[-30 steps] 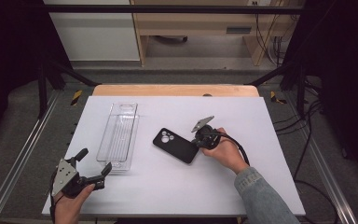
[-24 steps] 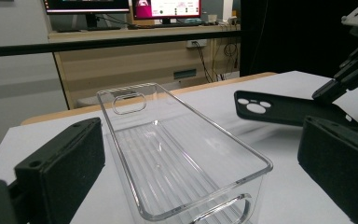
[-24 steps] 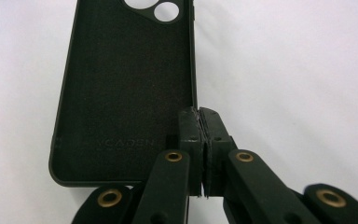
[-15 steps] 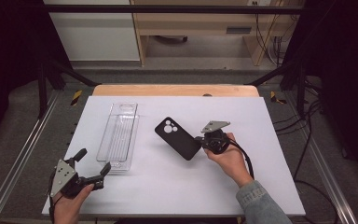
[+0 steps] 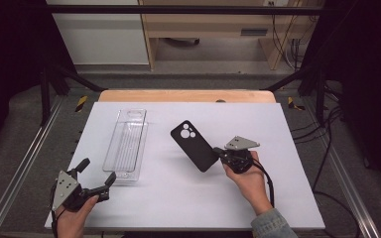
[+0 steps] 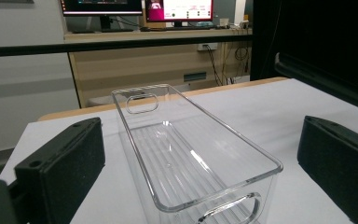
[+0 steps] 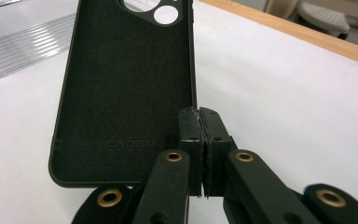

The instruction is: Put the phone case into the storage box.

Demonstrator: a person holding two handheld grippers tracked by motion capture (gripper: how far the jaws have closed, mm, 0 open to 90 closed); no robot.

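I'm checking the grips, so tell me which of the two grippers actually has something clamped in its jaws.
The right gripper: its jaws are shut on one side edge of the black phone case. The left gripper stands open with nothing between its jaws, just short of the clear bin.

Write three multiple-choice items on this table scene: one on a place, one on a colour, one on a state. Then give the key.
1. Where is the clear bin?
A. left of the phone case
B. right of it
C. on top of it

2. What colour is the phone case?
A. white
B. black
C. red

3. How does the right gripper stand?
A. open, holding nothing
B. resting in the bin
C. shut on the case's edge

Key: A, the bin lies toward the left gripper; B, the case shows black in both views; C, the jaws pinch its side rim.
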